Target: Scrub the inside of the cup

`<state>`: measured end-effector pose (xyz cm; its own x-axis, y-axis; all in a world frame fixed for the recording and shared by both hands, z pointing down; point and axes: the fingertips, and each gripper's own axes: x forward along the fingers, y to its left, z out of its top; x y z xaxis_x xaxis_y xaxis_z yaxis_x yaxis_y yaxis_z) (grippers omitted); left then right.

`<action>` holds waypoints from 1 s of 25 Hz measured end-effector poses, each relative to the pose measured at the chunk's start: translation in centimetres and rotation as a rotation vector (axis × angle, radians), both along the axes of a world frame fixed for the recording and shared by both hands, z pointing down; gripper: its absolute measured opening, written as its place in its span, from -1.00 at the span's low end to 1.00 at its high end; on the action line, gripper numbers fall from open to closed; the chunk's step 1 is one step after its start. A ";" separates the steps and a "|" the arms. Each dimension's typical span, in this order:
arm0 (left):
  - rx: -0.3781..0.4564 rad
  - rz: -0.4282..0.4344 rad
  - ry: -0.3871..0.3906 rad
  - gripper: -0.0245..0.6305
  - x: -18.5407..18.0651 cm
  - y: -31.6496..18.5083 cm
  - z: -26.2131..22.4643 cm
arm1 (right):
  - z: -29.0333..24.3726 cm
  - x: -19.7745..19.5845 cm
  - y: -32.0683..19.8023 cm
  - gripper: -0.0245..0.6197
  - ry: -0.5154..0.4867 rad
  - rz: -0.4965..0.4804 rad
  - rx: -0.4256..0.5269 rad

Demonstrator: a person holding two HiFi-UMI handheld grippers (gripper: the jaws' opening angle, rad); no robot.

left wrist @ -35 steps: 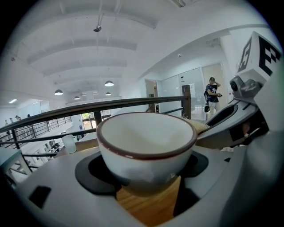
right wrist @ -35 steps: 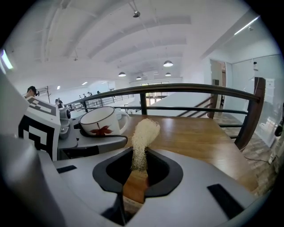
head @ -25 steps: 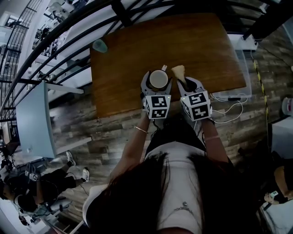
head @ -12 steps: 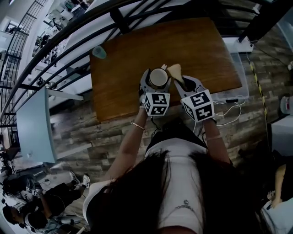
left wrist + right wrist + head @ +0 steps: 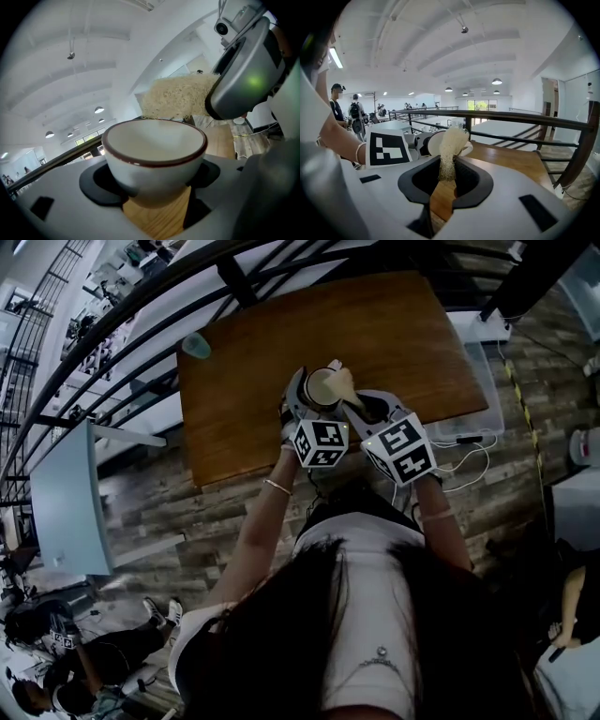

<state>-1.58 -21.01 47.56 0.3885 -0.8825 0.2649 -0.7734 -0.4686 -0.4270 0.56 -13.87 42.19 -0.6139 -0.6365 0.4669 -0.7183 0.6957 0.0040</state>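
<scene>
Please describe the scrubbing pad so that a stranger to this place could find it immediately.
Find the large brown wooden table. Above its near edge are two hand-held tools; the right tool grips a pale yellow, fibrous pad. Unlike the smooth white cup with a dark rim in the left tool, it is rough and flat.

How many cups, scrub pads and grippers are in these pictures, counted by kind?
cup: 1
scrub pad: 1
gripper: 2, the left gripper shut on the cup and the right gripper shut on the scrub pad
total: 4
</scene>
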 end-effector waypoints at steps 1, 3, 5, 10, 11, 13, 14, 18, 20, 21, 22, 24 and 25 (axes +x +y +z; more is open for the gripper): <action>0.011 0.000 -0.006 0.33 0.0 0.1 -0.2 | 0.0 -0.1 0.2 -0.67 0.006 -0.007 -0.001; 0.034 0.004 -0.023 0.33 0.1 0.2 -0.6 | -0.2 -0.3 0.4 -0.67 0.016 -0.020 -0.006; 0.062 0.013 -0.052 0.33 0.3 0.2 -1.0 | -0.3 -0.3 0.4 -0.67 0.025 -0.033 -0.017; 0.114 0.041 -0.108 0.33 1.2 0.7 -1.7 | 0.1 -0.4 1.1 -0.67 0.051 -0.065 -0.077; 0.121 0.045 -0.111 0.33 1.3 0.9 -2.0 | 0.0 -0.4 1.2 -0.67 0.055 -0.068 -0.085; 0.132 0.046 -0.115 0.33 1.5 1.2 -2.8 | 0.1 -0.5 1.3 -0.67 0.061 -0.071 -0.100; 0.136 0.046 -0.120 0.33 1.5 1.3 -3.1 | 0.1 -0.7 1.3 -0.67 0.064 -0.072 -0.108; 0.159 0.061 -0.153 0.33 1.5 1.3 -3.3 | 0.3 -0.9 1.3 -0.67 0.081 -0.081 -0.144; 0.168 0.071 -0.170 0.33 1.6 1.5 -3.2 | 0.5 -0.9 1.4 -0.67 0.080 -0.083 -0.167; 0.171 0.076 -0.178 0.33 1.7 1.7 -3.1 | 0.6 -0.9 1.6 -0.67 0.077 -0.084 -0.181; 0.174 0.083 -0.188 0.33 1.7 1.8 -3.0 | 0.8 -0.9 1.8 -0.67 0.076 -0.087 -0.196; 0.188 0.099 -0.214 0.33 1.8 2.0 -2.8 | 1.1 -1.0 2.0 -0.67 0.081 -0.102 -0.228; 0.195 0.108 -0.228 0.33 1.9 2.1 -2.7 | 1.3 -1.1 2.2 -0.67 0.082 -0.114 -0.247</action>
